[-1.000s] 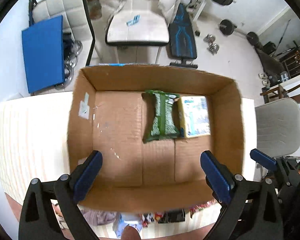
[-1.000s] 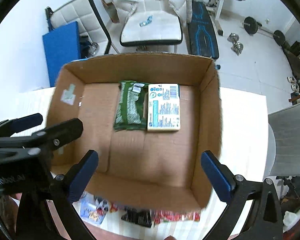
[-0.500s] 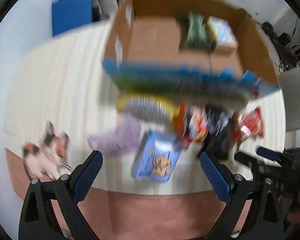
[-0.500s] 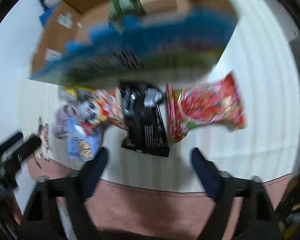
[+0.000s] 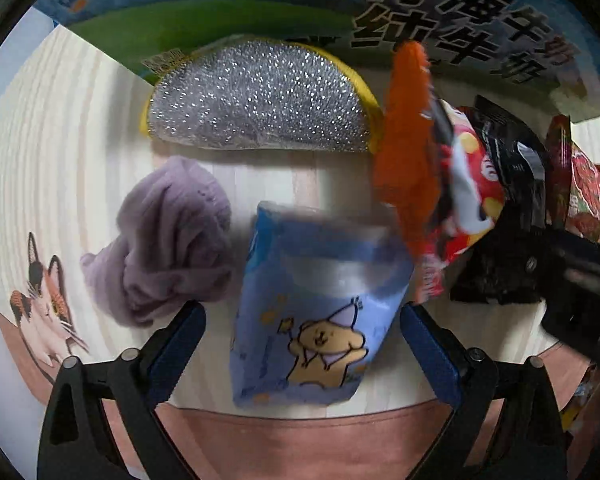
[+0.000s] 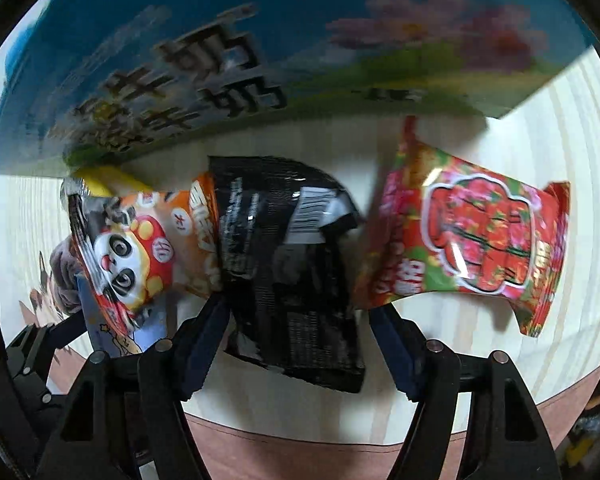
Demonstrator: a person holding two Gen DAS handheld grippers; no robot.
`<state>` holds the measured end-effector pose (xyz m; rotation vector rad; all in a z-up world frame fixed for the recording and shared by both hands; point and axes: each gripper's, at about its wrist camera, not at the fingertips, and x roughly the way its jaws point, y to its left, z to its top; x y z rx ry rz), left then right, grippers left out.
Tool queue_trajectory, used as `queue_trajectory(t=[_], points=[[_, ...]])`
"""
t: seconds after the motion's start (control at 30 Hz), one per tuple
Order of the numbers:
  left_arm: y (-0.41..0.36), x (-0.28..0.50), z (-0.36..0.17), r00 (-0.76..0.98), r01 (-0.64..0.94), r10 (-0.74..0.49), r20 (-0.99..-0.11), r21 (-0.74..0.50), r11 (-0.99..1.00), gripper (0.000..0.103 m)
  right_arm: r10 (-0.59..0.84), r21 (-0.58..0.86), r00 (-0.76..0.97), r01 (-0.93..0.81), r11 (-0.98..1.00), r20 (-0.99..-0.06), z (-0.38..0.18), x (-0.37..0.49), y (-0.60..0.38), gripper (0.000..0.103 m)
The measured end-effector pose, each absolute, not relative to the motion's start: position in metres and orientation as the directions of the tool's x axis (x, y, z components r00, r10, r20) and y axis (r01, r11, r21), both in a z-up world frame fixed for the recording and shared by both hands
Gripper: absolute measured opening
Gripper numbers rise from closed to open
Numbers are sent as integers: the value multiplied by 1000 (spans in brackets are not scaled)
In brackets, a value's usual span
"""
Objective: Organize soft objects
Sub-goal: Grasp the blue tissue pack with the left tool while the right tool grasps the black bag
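You've just swung both grippers down from over the box to the pile on the table. Left gripper [image 5: 300,336] fingers open around the blue tissue pack [image 5: 312,304]; right gripper [image 6: 296,340] open, probably straddling the black snack pouch [image 6: 288,264]. Nothing grabbed yet.

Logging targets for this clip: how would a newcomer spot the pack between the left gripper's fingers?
Start at the printed blue milk carton; before it lies a silver scouring sponge. Nearer still sits the light-blue soft pack, the only one with a cartoon dog, beside a crumpled lilac cloth.
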<state>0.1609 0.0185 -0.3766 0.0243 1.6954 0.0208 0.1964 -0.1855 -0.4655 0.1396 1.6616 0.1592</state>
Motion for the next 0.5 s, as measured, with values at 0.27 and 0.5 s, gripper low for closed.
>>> queue_trajectory(t=[0.27, 0.5], points=[[21, 139, -376, -144, -55, -13, -990, -5, 998, 53, 145, 157, -159, -69, 985, -977, -468, 162, -183, 56], [5, 80, -368, -173, -89, -60, -983, -45, 995, 53, 122, 153, -268, -99, 983, -956, -472, 82, -213, 55]])
